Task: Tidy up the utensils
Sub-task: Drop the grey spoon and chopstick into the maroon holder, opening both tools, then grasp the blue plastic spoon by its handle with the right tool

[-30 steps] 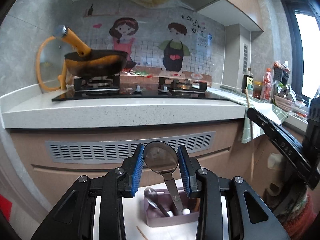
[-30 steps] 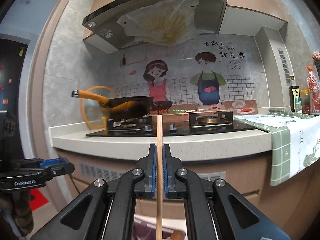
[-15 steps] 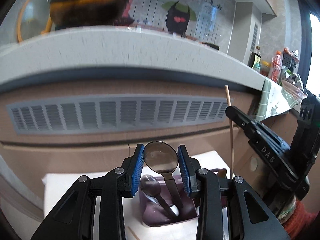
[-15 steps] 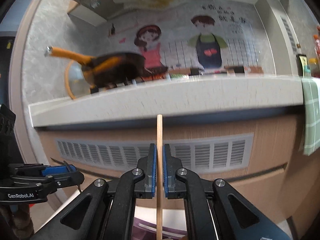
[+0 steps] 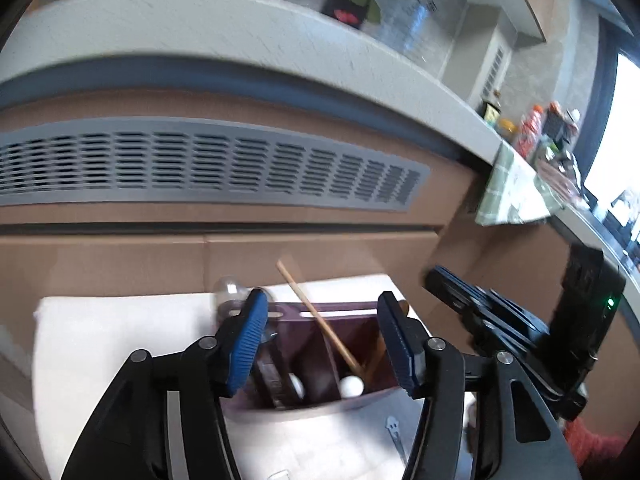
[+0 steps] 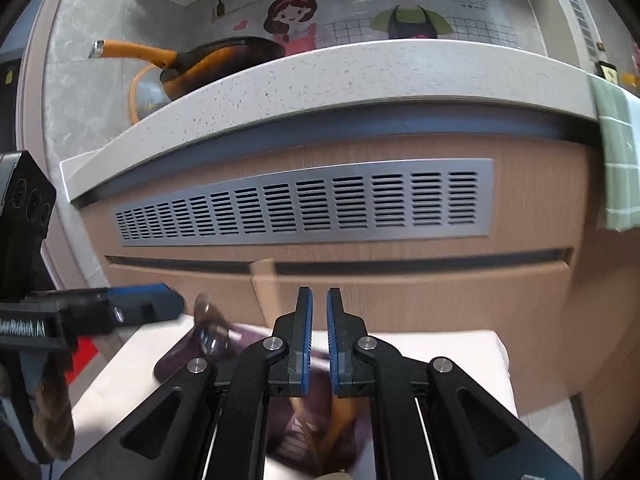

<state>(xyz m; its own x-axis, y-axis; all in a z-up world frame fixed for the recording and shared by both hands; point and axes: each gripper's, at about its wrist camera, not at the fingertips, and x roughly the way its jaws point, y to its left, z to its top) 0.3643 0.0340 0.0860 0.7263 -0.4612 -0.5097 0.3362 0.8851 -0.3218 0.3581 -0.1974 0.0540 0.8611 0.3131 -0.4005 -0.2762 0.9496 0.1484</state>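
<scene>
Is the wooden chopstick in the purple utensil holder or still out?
In: the chopstick leans inside the purple utensil holder, free of both claws.

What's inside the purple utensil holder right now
The purple utensil holder holds a wooden chopstick leaning in its right compartment and spoons in the left. The left gripper hides the compartments' outer edges.

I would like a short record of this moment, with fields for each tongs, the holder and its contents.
left tongs: open, holding nothing
right tongs: narrow gap, nothing seen between
purple plastic utensil holder: on white table, below left tongs
thin wooden chopstick: leaning inside holder
metal spoon: bowl up, in left compartment
</scene>
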